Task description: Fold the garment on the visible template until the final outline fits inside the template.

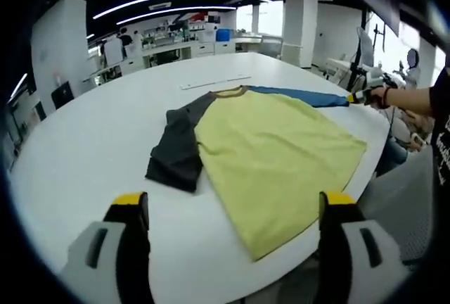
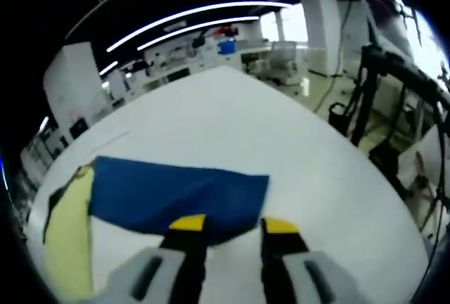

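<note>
Garment flat on white desk ahead of open, empty left tongs. Right tongs at blue sleeve hem, grip unclear. Soft, light, limp cloth; take hold at sleeve hems, corners.

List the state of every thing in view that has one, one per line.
T-shirt: lying flat, unfolded, on the white table.
Blue sleeve: stretched out, its edge at the right gripper.
Grey sleeve: crumpled.
Left gripper: open, holding nothing.
</note>
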A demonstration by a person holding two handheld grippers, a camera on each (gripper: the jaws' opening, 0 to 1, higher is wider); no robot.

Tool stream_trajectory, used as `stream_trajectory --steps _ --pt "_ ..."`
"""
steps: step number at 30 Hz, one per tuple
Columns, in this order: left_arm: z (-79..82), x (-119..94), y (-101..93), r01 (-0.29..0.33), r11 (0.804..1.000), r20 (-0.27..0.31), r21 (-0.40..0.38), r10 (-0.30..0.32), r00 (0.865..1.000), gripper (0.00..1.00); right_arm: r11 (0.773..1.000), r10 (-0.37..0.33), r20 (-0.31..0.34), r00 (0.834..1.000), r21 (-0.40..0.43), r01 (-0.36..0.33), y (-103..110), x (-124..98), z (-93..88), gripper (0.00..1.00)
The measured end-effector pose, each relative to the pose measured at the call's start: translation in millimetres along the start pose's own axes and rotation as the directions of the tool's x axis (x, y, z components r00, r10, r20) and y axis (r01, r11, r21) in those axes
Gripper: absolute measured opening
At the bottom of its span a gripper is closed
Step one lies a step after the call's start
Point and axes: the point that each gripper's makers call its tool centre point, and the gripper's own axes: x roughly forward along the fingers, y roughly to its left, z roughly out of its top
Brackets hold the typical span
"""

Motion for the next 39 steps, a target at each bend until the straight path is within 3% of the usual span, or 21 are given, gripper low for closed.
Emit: stream_trajectory --steps 8,11,20,26,29,39 --pt "1.0 -3 1.1 -0.010 1.000 -0.001 0.006 0.010 1.000 0.98 1.000 -0.020 -0.016 1.000 0.000 0.020 1 -4 -1.2 0.06" --pt "1.3 -4 1.1 -0.009 1.000 -0.002 0.013 0.009 1.000 0.99 1.000 -0.020 -0.016 1.000 0.012 0.021 -10 2 5.2 0.00" --pt "1.3 -4 0.5 -0.002 1.000 -0.006 0.019 0.003 1.000 0.99 1.000 -0.008 -0.022 1.000 -0.014 0.008 -6 -3 11.0 0.00" --pt "1.0 -4 1.0 0.002 1.000 -0.009 0.007 -0.002 1.000 0.99 1.000 -0.005 -0.033 0.999 0.002 0.005 -11 4 16.3 0.00" --pt "3.0 -5 1.7 0.005 1.000 0.005 0.000 -0.005 1.000 0.99 1.000 0.000 -0.030 1.000 -0.013 0.000 2 -5 17.0 0.00" --pt "5.2 -7 -2.5 0.025 0.999 0.022 -0.025 -0.024 0.999 0.99 0.998 0.031 -0.024 0.999 -0.047 -0.032 21 -7 34.6 0.00"
